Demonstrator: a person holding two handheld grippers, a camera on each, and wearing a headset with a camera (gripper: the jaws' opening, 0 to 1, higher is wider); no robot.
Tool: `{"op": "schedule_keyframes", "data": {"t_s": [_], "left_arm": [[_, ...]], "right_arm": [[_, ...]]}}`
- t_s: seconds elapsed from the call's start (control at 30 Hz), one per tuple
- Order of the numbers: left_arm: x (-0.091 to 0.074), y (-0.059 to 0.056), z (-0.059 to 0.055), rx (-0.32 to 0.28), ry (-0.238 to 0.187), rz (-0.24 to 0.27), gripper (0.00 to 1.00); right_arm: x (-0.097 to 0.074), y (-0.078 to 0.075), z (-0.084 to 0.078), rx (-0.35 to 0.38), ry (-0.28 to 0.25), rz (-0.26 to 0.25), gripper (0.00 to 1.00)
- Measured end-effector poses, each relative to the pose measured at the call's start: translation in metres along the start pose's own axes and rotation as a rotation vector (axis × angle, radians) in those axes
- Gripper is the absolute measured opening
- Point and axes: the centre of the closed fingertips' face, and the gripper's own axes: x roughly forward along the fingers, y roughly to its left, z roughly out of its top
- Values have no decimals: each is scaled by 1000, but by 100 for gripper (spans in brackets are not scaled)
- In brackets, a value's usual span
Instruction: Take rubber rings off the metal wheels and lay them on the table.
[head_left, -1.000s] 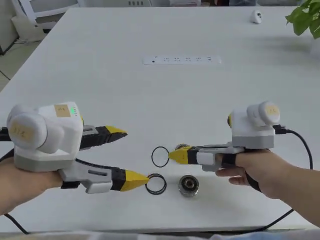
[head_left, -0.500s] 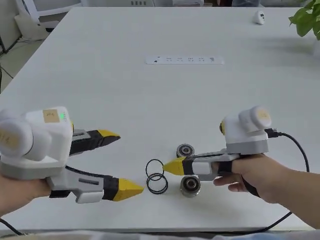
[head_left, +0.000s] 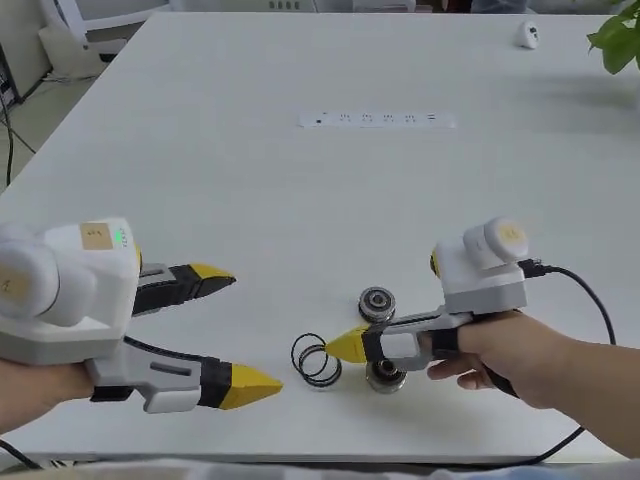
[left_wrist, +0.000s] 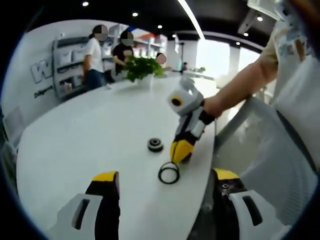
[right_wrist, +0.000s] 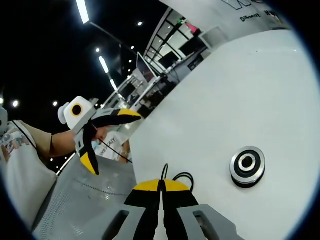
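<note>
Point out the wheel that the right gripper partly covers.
The near wheel, half hidden under the right gripper. The far wheel lies clear of it, in the open.

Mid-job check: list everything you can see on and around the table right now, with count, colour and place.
rubber rings: two, black, overlapping on the table at the right gripper's tip
metal wheels: two, silver, one just beyond the right gripper, one partly under it
power strip: one, white, far side of the table
small object: one, white, far right
plant: one, green, far right edge
table: one, white
people: at least two, standing in the background
left gripper: white and black, yellow tips, jaws open, left of the rings
right gripper: same colours, jaws shut
</note>
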Motion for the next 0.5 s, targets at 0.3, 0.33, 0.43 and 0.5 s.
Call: {"op": "schedule_keyframes", "data": {"t_s": [0.3,0.33,0.43,0.5], "left_arm": [[0,0,-1,-1,3,-1,76],[0,1,-1,-3,3,-1,76],[0,1,-2,-6,6,1,76],[0,1,-3,-7,10,-2,76]], "right_arm": [[-1,-8,-7,15,28,-33,0],[-1,-9,-8,17,30,-35,0],[-1,-11,-8,21,30,-47,0],[-1,-12,-8,21,31,-54,0]]}}
